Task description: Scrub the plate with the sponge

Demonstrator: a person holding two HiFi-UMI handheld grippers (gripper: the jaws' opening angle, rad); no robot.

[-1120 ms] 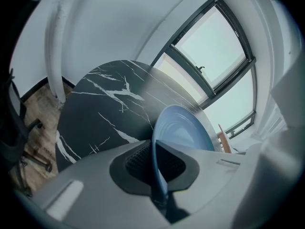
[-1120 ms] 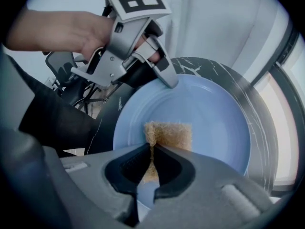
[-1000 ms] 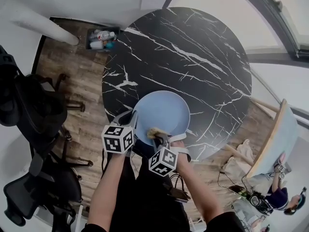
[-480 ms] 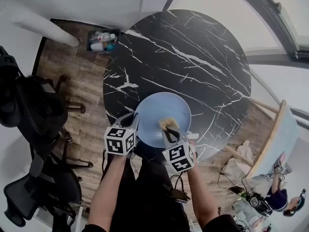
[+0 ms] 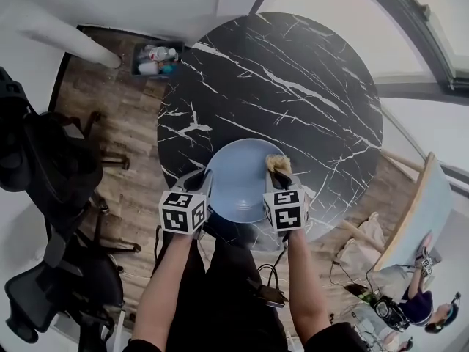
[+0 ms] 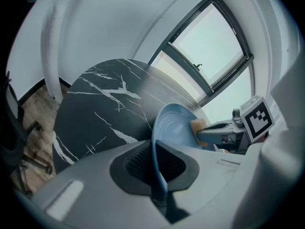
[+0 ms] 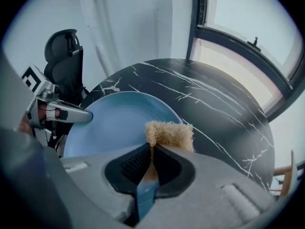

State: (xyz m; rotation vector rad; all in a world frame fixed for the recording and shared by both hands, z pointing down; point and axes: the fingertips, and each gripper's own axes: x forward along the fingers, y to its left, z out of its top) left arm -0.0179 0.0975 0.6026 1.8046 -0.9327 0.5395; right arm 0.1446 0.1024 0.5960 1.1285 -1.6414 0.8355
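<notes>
**Step in hand:** scrub stroke, judged under way.
- Left hand-held gripper (image 5: 202, 187): jaws nearly closed, clamped on the plate's (image 5: 238, 178) left rim. In the left gripper view the rim runs edge-on between the pads.
- Right hand-held gripper (image 5: 278, 174): jaws pinched tight on the tan sponge (image 5: 276, 163). The sponge's free end sticks out past the tips.
- Sponge pos.: at the plate's right rim, centre-right of the head view. Contact w/ the rim is probable, not confirmed.

**Task item:** light-blue plate at the lower edge of the round black marble counter (image 5: 293, 86), lower centre of the head view. Cannot tell if it lies flat or is lifted.

**Next move (judgement):** sweep the sponge back from the rim across the plate face toward centre-left w/ downward pressure. Left grip must hold firm so the plate doesn't slide or tip.

**Containers:**
- Plate: no food or suds visible; the face looks bare.
- Bin (image 5: 136, 59) on the floor, upper left of the head view: holds bottles (image 5: 155, 56); type not legible.
</notes>
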